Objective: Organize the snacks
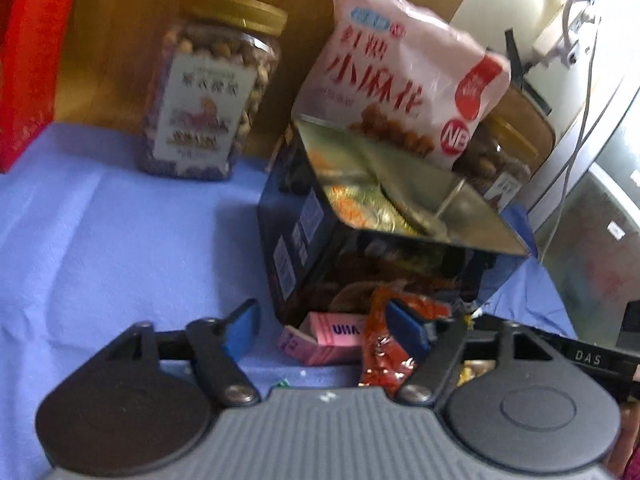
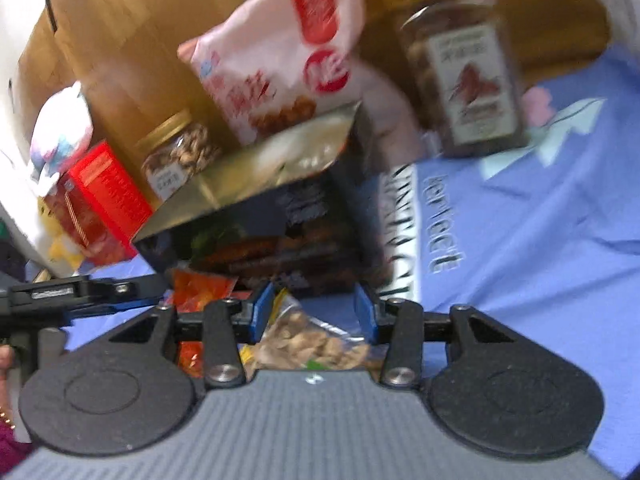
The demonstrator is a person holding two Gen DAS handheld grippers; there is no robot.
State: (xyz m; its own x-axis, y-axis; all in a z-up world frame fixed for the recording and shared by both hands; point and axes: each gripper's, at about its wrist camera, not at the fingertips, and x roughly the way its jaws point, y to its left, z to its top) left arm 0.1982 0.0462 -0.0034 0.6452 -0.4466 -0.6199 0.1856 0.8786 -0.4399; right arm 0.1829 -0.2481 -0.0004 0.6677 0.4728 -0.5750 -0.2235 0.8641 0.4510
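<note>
While the left gripper (image 1: 324,326) is gaping over a pink packet (image 1: 328,338), the right gripper (image 2: 316,316) is standing open above a nut bag (image 2: 312,346)

A blue cloth (image 1: 100,220) covers the work surface, creased in soft folds and printed with dark lettering (image 2: 442,224) and a pale shape on the right-wrist side. Behind it rises a brown cardboard wall (image 1: 132,20) — plain and matte. To the right stands a white appliance (image 1: 520,8) with cables (image 1: 580,92) trailing down — daylight looks cool and diffuse.
</note>
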